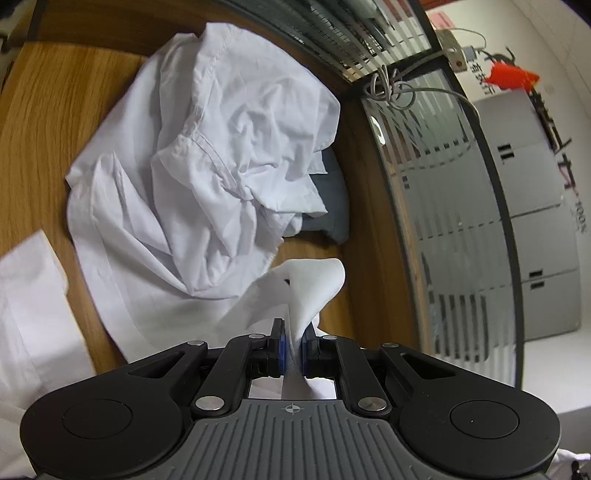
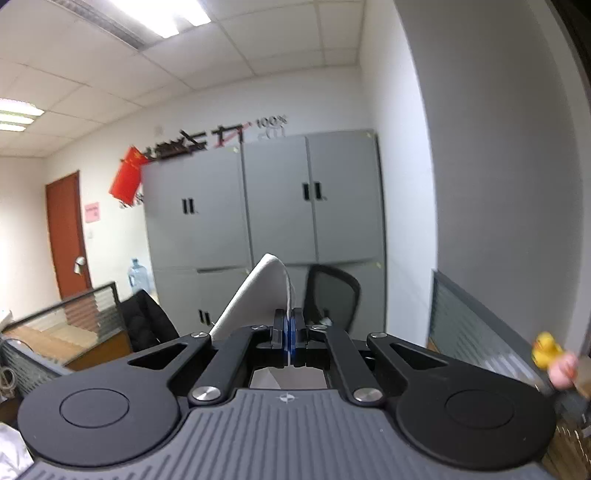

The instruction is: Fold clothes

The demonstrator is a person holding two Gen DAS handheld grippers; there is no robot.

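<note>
Both tongs, left [image 1: 291, 347] and right [image 2: 290, 332], pinch thin corners of the white shirt [image 1: 192, 177], so a sharp tug could slip the cloth free.

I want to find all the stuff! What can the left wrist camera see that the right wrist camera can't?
Only the left wrist view shows the wooden table, the crumpled white shirt on it, and a grey cloth under its edge. Only the right wrist view shows the ceiling lights, a brown door, an office chair and a yellow toy duck. Both show grey cabinets, and the left gripper and right gripper each pinching white fabric.
</note>
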